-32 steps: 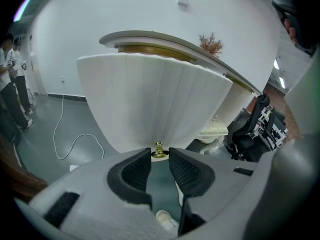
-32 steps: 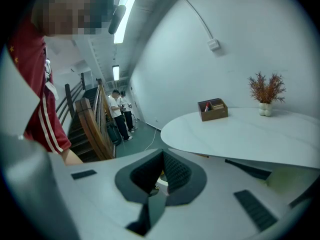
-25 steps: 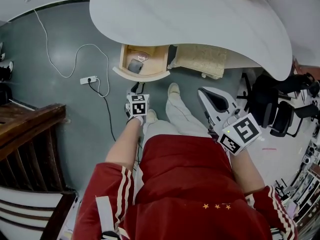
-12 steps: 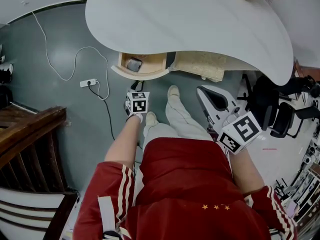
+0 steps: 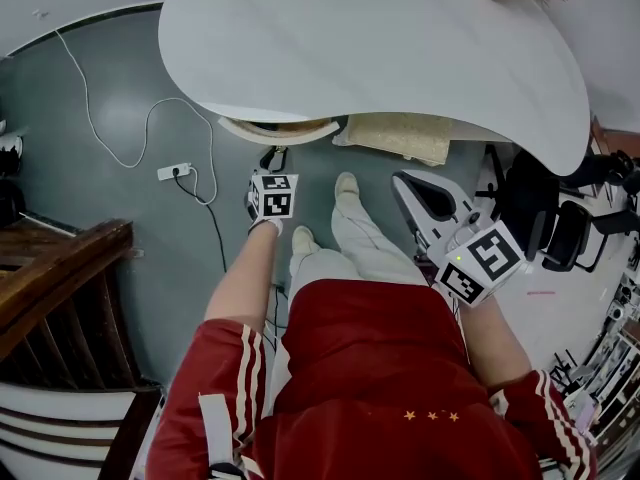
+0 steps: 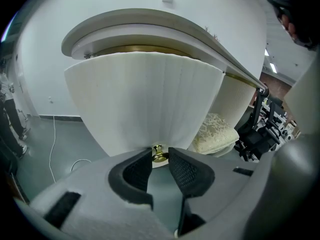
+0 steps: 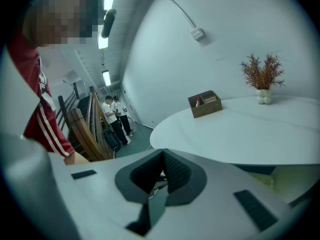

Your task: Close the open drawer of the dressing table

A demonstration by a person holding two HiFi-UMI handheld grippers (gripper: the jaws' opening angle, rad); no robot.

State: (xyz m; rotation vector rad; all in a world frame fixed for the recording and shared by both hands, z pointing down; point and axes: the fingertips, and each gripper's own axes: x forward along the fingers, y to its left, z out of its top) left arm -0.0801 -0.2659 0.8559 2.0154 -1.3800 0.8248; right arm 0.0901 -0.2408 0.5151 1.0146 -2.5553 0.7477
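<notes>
The dressing table's white top fills the upper head view. Only the curved cream rim of its drawer still shows under the top's edge. In the left gripper view the ribbed cream drawer front stands close ahead, with a small brass knob at its lower edge. My left gripper is shut on that knob, one pad on each side. In the head view the left gripper reaches towards the drawer. My right gripper hangs shut beside my right leg, holding nothing, its pads meeting at the tips.
A cream cushioned stool sits under the table, right of the drawer. A power strip with cables lies on the grey floor at left. A wooden stair rail is at far left, a black chair at right. A brown box and a vase stand on the table.
The drawer has slid back under the table top, from open with its contents showing to only its rim visible. My left gripper moved forward with it. The right gripper barely shifted.
</notes>
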